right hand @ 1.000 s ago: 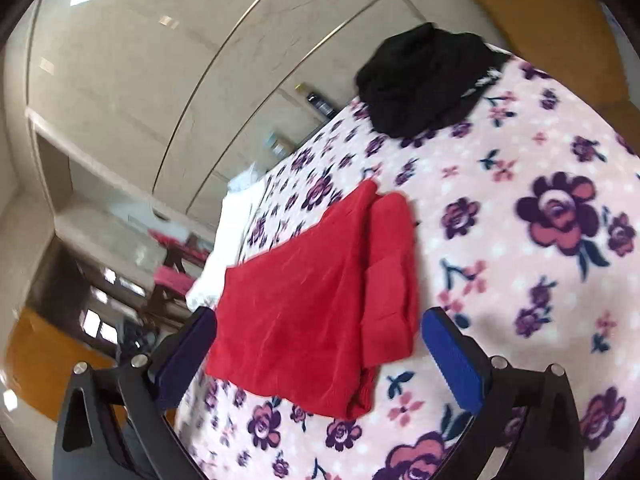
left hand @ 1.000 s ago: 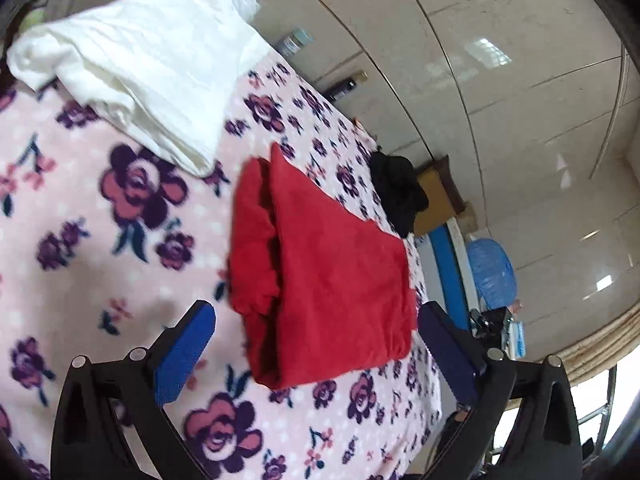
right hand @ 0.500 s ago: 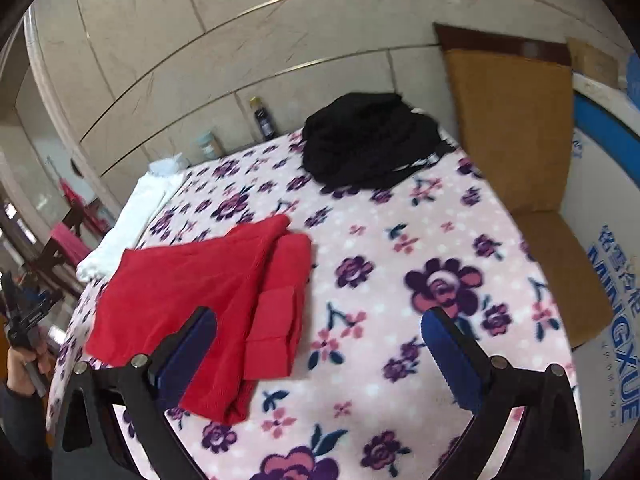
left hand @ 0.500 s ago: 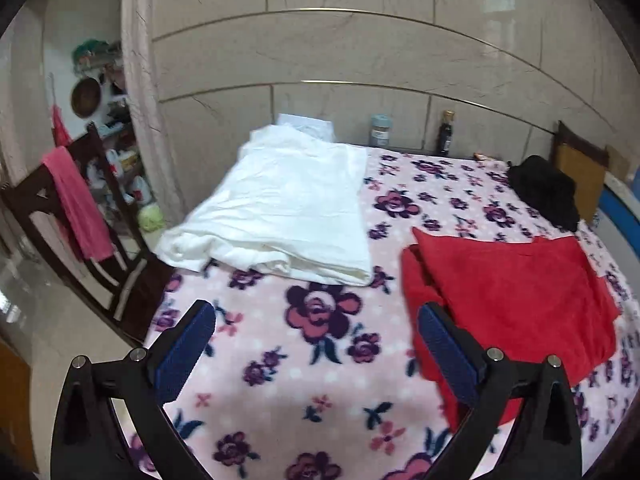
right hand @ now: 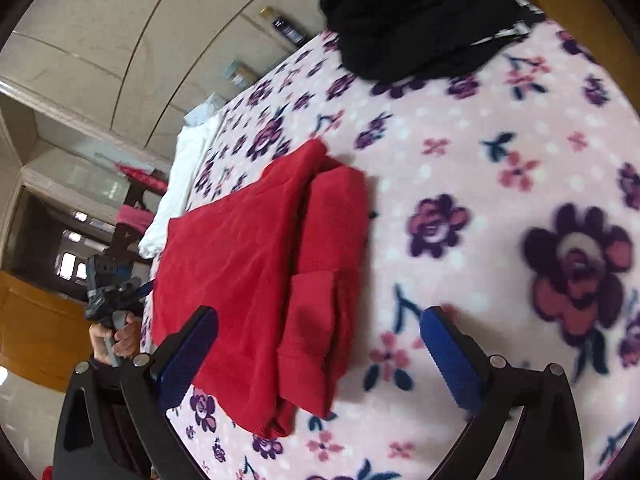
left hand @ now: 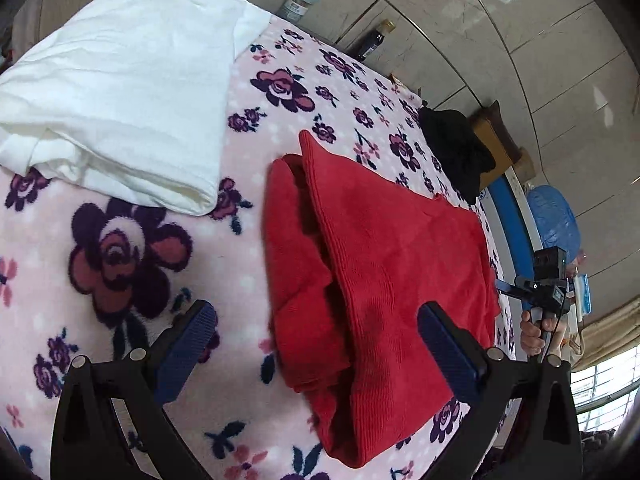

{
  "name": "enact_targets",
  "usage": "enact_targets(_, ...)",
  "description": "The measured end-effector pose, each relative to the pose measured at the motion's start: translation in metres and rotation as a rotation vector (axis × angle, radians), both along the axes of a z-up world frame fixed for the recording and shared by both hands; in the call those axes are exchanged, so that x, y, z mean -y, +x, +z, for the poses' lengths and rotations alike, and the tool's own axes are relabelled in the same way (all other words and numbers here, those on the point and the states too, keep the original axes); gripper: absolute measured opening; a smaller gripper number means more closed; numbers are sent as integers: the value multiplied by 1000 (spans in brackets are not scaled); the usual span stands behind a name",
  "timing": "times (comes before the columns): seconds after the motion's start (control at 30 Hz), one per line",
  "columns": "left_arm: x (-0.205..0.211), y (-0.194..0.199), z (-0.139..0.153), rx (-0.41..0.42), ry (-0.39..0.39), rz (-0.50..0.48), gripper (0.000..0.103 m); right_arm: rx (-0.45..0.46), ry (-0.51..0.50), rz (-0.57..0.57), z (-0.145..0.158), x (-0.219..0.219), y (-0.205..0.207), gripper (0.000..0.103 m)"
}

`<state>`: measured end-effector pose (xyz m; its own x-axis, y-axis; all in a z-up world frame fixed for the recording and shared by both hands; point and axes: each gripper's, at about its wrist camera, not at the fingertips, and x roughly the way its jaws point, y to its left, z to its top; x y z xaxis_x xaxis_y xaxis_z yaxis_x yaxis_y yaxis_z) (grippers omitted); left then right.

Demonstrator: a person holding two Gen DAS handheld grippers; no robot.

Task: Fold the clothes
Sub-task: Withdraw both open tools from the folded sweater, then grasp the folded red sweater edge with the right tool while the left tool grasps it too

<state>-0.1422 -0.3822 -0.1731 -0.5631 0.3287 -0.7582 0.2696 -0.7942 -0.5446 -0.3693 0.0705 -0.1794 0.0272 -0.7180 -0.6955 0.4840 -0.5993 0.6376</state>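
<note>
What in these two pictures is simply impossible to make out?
- Dark bottle label: too small, both views.
- White garment: type unclear, folded; left edge cut off in left view.
- Red garment: underside and inner folds hidden by its own layers.
- Black garment: bunched, shape unreadable.
- Right view: blanket pattern blurred.

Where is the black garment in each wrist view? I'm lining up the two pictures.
Left wrist: black garment upper right, beyond the red garment.
Right wrist: black garment at top, right of centre.
Shared landmark: dark bottle against the wall.
</note>
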Motion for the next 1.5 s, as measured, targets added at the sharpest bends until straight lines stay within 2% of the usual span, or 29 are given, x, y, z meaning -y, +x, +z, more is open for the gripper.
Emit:
enact_targets(0.13,-2,-6,-4,10,-3,-16,103,17,-18,52,-4,24,4,98)
enact_targets(0.43,5,-2,-7,16,15,-17,103,16,23,127,-4,60,18,96)
enact_targets(0.5,6,-2,-7,15,22,-16,103,44,34,129,-6,63,18,87)
enact_targets(0.57,8,-2,-7,14,28,-17,103,56,48,138,-5,67,19,73)
enact_targets(0.67,9,-2,-7,14,36,-18,103,67,100,119,-8,70,17,58)
enact_targets(0.7,10,-2,-7,14,40,-18,103,74,125,105,-10,70,15,51)
enact_targets(0.73,10,-2,-6,13,44,-18,103,82,150,89,-13,69,13,36)
enact_targets(0.77,11,-1,-5,11,50,-18,103,93,170,73,-14,68,11,29)
enact_targets(0.83,13,0,-3,0,74,-19,103,111,166,71,-11,66,8,23)
enact_targets(0.97,19,2,-3,-21,155,-20,103,64,105,106,10,69,16,22)
enact_targets(1.17,18,-9,-18,2,277,-28,103,66,78,105,22,70,17,22)
enact_targets(1.33,7,-20,-18,8,275,-49,103,83,70,91,20,69,16,22)
enact_targets(1.5,-12,-27,-13,10,236,-103,102,103,67,83,14,67,14,22)
